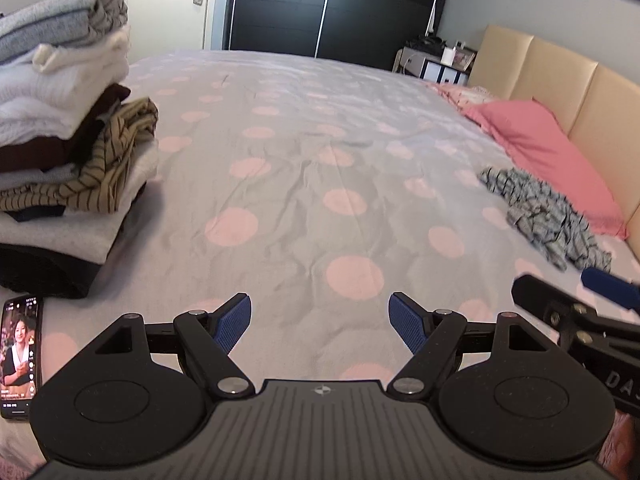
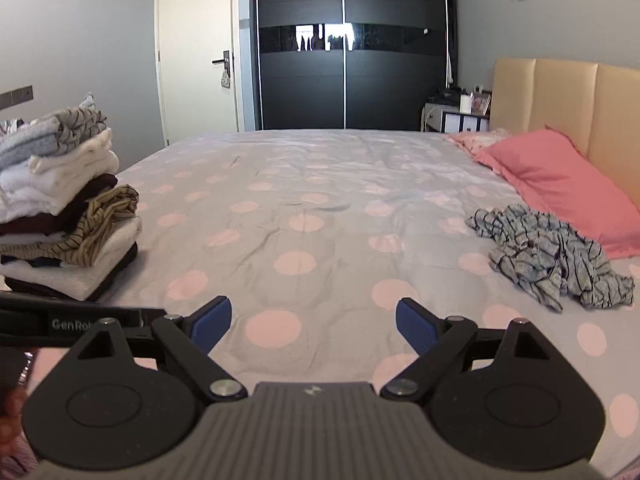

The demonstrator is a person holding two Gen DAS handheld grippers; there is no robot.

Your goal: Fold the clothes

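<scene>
A crumpled grey-blue striped garment (image 1: 548, 216) (image 2: 552, 256) lies on the bed at the right, just in front of a pink pillow (image 2: 560, 184). A tall stack of folded clothes (image 1: 68, 120) (image 2: 60, 200) stands at the left. My left gripper (image 1: 320, 320) hovers open over the polka-dot bedspread (image 1: 320, 160), with nothing between its blue pads. My right gripper (image 2: 314, 322) is open too and holds nothing. In the left wrist view the right gripper's fingers (image 1: 536, 292) show at the right edge, close to the crumpled garment.
A phone (image 1: 20, 356) with a lit screen lies on the bed at the near left. The beige headboard (image 2: 560, 96) runs along the right. A dark wardrobe (image 2: 348, 48), a white door (image 2: 196, 68) and a bedside table (image 2: 456, 118) stand beyond the bed.
</scene>
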